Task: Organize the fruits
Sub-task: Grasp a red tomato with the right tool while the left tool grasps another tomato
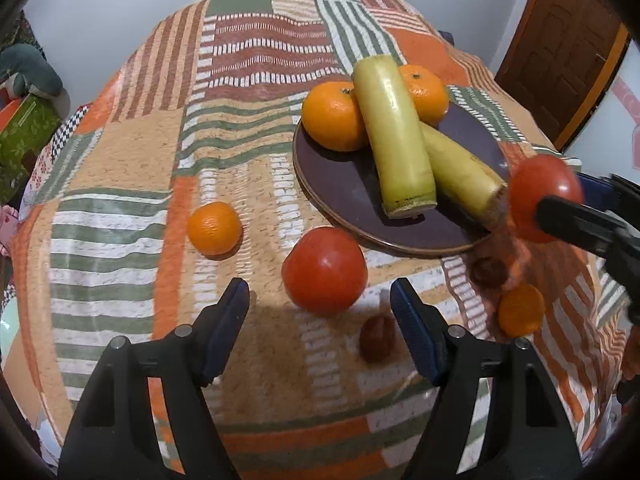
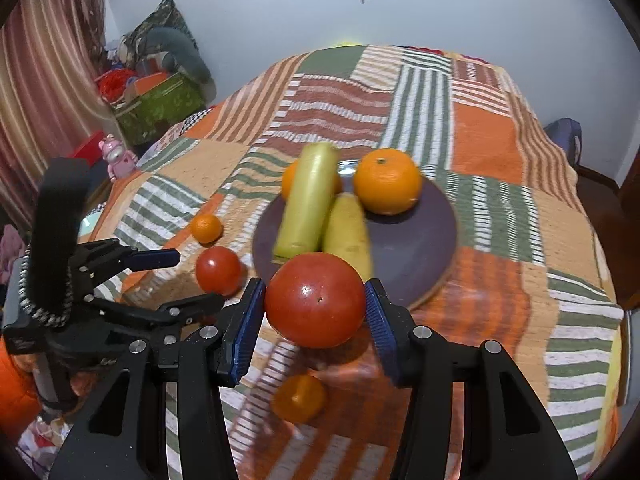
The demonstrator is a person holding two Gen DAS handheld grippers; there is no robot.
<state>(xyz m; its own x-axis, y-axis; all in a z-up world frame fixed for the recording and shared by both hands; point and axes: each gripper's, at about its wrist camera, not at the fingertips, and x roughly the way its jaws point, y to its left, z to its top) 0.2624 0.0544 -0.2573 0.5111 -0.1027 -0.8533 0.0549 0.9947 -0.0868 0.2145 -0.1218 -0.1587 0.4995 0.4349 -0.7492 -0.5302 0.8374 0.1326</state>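
Note:
A dark purple plate [image 1: 344,184] [image 2: 416,236] on the patchwork cloth holds two oranges [image 1: 334,116] [image 2: 387,181] and two yellow-green cut stalks [image 1: 394,136] [image 2: 308,200]. My right gripper [image 2: 315,312] is shut on a red tomato [image 2: 315,300] [image 1: 544,196] and holds it in the air just before the plate's near rim. My left gripper [image 1: 320,312] [image 2: 188,278] is open and empty, just short of a second tomato [image 1: 324,270] [image 2: 218,270] on the cloth. A small orange [image 1: 215,228] [image 2: 206,229] lies left of it.
Another small orange [image 1: 522,310] [image 2: 299,398] lies on the cloth below the held tomato. Two small brown fruits [image 1: 378,338] [image 1: 488,272] lie near the front. A green box [image 2: 160,106] and clutter stand off the table's left. A wooden door [image 1: 560,52] is at the right.

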